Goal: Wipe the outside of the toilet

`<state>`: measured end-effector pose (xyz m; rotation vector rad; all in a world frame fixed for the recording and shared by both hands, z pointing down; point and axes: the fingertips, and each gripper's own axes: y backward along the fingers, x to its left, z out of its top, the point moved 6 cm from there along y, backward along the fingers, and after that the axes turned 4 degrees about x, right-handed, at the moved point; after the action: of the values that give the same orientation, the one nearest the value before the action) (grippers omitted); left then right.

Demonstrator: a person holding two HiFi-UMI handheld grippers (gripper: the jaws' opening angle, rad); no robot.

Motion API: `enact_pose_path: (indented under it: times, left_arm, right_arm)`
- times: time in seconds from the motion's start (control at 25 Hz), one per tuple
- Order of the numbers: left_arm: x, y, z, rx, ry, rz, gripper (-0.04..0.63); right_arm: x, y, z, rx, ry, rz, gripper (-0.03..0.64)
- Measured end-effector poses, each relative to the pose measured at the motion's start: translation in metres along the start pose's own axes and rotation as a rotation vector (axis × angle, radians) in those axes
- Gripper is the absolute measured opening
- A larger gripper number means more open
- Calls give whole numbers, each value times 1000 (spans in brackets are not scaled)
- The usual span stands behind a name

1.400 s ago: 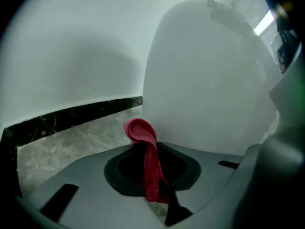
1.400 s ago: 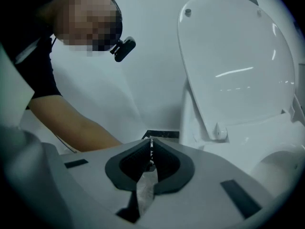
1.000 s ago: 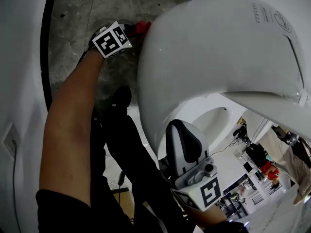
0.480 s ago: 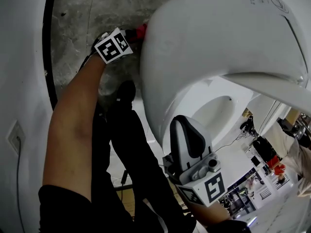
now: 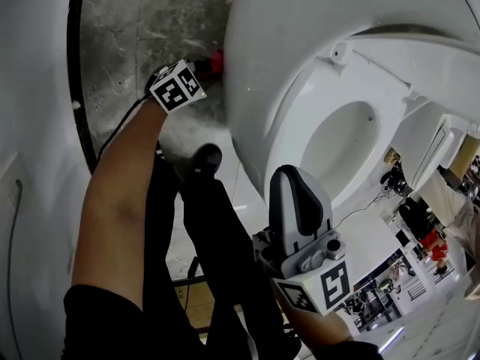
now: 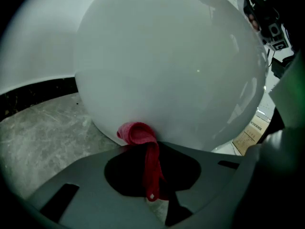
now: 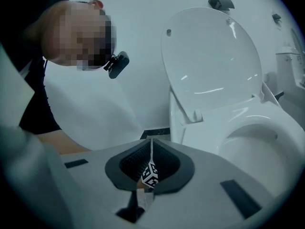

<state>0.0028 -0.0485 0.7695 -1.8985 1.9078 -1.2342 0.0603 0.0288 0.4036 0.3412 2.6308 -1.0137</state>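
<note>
Head view: bright, even indoor light. Toilet (image 5: 300, 51) shell is near white, with one small specular dot on its flank. Floor (image 5: 135, 36) is grey and sharp. Trousers (image 5: 217, 238) are so dark that detail is lost. Strong fisheye bend at the edges.

Left gripper view: dimmer, with a dark vignette in the corners. Faint glints on the bowl. Near foreground is shaded and soft. Cloth (image 6: 143, 142) stays saturated red.

Right gripper view: cool, flat light. Streaks of glare on the lid (image 7: 214, 56). Round vignette, and the foreground is blurred.

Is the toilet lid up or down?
Up: the lid stands raised, leaning back behind the uncovered bowl.
</note>
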Motion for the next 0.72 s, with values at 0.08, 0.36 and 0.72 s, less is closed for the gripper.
enact_pose_path:
  times: [0.08, 0.36, 0.72]
  left_arm:
    - [-19, -4, -8, -36, 60, 7, 74]
    - [-78, -25, -40, -105, 194, 75, 74]
    - [-161, -53, -65, -131, 292, 52, 74]
  right_arm:
    - [2, 6, -10, -1, -9, 11, 40]
    - [-18, 41, -44, 1, 46, 43, 40]
    - [-33, 86, -75, 9, 63, 24, 40]
